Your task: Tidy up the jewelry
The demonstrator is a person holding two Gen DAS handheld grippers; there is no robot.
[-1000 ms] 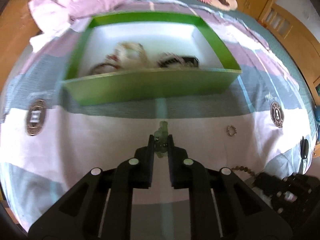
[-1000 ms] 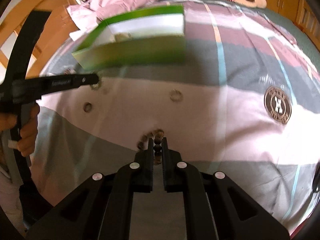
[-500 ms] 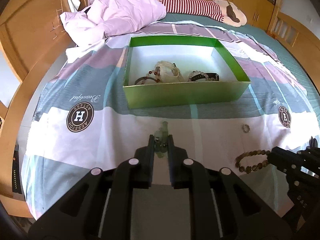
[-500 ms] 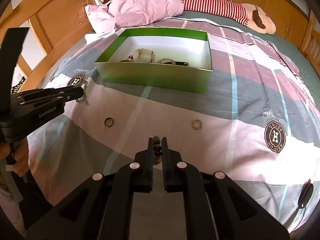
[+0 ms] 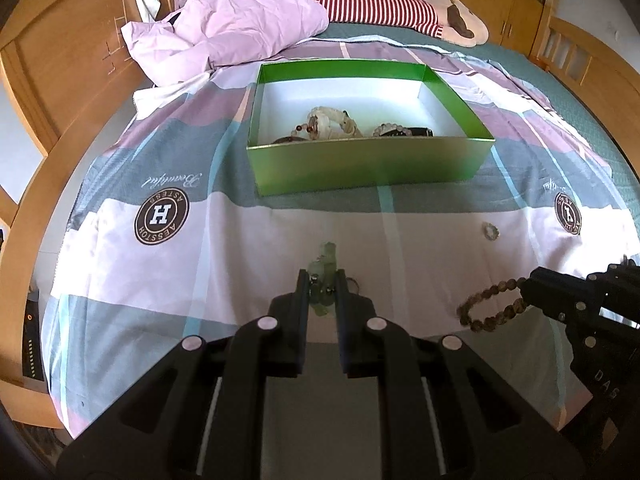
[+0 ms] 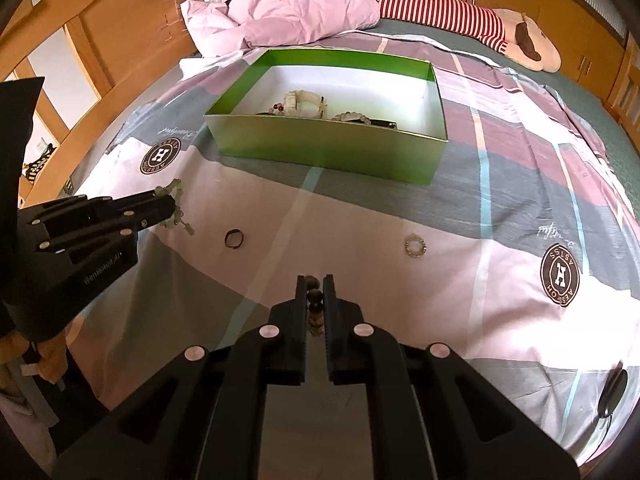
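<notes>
A green box with white inside stands on the bed and holds several bracelets. My left gripper is shut on a pale green bead bracelet, held above the sheet in front of the box. My right gripper is shut on a brown bead bracelet, also lifted, to the right of the left one. A dark ring and a silver ring lie on the sheet.
The bed has a pink, grey and white patterned sheet. A crumpled pink quilt and a striped plush toy lie behind the box. A wooden bed frame runs along the left.
Both grippers have risen and pulled back from the box, each carrying its bracelet off the sheet. The box now looks smaller and farther away.
</notes>
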